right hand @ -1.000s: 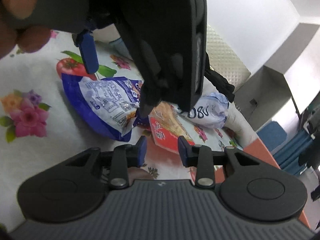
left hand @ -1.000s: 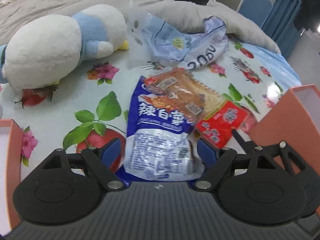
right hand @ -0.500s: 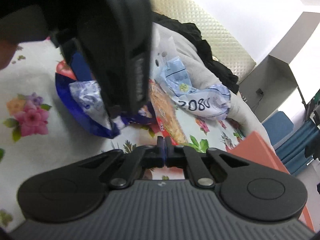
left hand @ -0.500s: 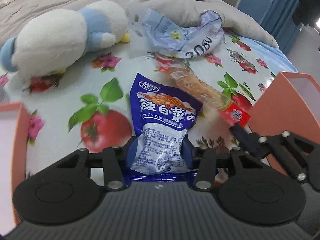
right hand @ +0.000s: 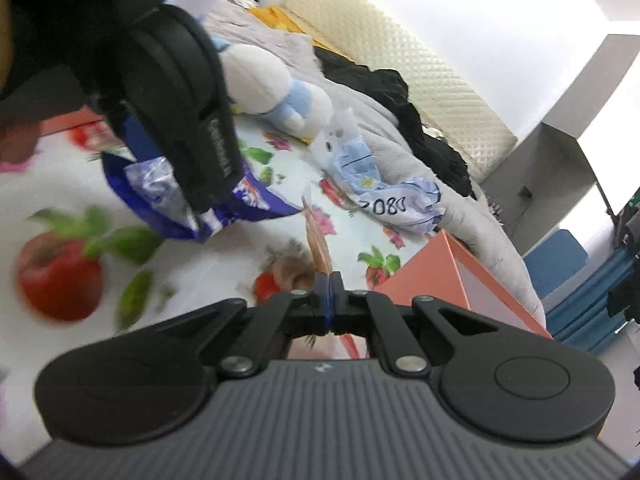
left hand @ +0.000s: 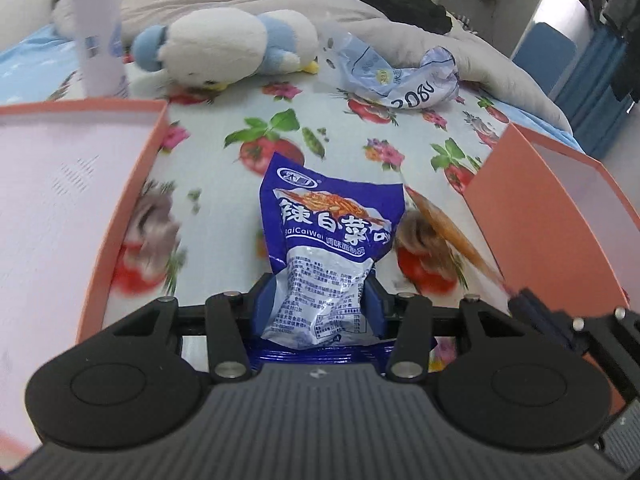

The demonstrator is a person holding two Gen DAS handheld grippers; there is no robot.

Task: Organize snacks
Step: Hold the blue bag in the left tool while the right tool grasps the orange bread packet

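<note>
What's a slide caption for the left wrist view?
Left hand-held gripper clamps blue snack packet above floral sheet, between two orange boxes.

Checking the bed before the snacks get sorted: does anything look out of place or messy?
Yes. A crumpled, empty-looking pale blue wrapper lies loose on the fruit-print sheet beside the plush toy, outside both orange boxes. It looks like litter, not a snack to sort.
</note>
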